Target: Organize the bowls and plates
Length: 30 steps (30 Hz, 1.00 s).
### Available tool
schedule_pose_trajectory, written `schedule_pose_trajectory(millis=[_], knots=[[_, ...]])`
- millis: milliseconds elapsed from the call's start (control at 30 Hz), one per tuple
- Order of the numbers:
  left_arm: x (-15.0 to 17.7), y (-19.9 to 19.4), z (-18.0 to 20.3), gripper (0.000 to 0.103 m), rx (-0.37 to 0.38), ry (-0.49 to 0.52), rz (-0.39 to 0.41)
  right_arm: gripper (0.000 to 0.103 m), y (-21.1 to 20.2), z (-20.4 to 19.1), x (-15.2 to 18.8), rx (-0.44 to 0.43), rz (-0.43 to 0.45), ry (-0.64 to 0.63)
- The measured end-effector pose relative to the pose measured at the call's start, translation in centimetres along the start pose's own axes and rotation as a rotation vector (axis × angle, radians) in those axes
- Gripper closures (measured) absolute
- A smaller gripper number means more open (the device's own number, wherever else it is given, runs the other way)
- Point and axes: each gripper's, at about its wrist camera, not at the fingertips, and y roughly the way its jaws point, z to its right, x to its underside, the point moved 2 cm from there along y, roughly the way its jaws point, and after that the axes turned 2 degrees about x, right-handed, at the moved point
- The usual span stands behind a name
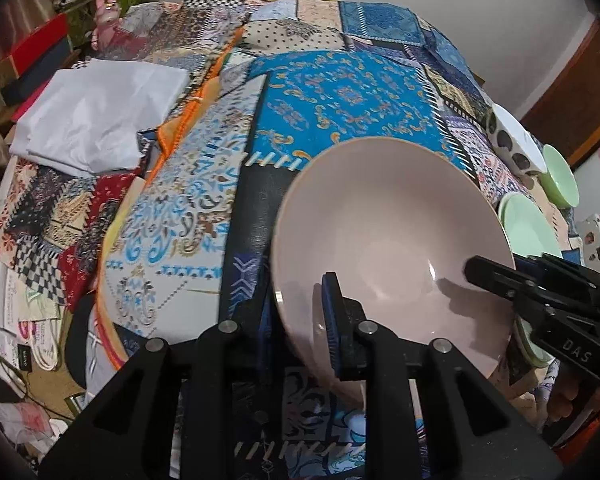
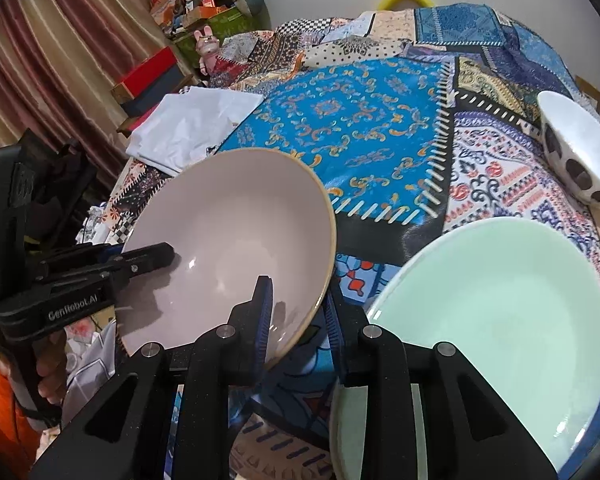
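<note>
A large pale pink bowl [image 1: 392, 240] is held tilted above the patchwork cloth [image 1: 340, 96]; it also shows in the right wrist view [image 2: 228, 248]. My left gripper [image 1: 300, 332] is shut on its near rim, one finger inside the bowl [image 1: 334, 320]. My right gripper [image 2: 298, 320] straddles the opposite rim with a gap at its outer finger, so it looks open; it reaches in from the right in the left wrist view [image 1: 496, 268]. A mint green plate [image 2: 492, 320] lies beside the bowl. A white bowl with dark spots [image 2: 576, 152] sits at the right.
A folded white cloth [image 1: 96, 120] lies on the table's left side. A small green bowl [image 1: 560, 176] stands at the right edge beyond the spotted bowl [image 1: 512, 140]. Boxes and clutter [image 2: 152, 72] fill the area left of the table. A wall stands behind.
</note>
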Motion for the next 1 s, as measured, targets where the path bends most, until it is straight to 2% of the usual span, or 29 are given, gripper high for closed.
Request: schedule_pose_trajectory(millis=[200,400,533,700,833,1000], knots=[[-0.4,-1.8,-0.8,0.079,-0.021,-0.053,0.024,0.073,-2.8,0.8,0.3,-0.009,0.07,0.008],[-1.1,-4.8,0.7,0.079,-0.036,-0.035,0.093,0.07,-5.6,1.9,0.5,-0.005,0.134,0.023],[-2.0,-6.6,3.2,0.078,-0.033,0.001,0.141,0.069,-7.7,3.3,0.7,0.005,0.176,0.039],[-3.1,-7.8,6.6,0.072,-0.02,0.047,0.188,0.062,-10.1,5.3,0.9,0.036,0.23,0.062],[-4.2,-8.2,9.9,0.072,-0.001,0.099,0.21,0.059,-12.1,7.4,0.9,0.07,0.273,0.09],[-5.6,-7.8,13.5,0.064,0.024,0.146,0.229,0.057,-13.8,10.3,0.8,0.12,0.308,0.125]])
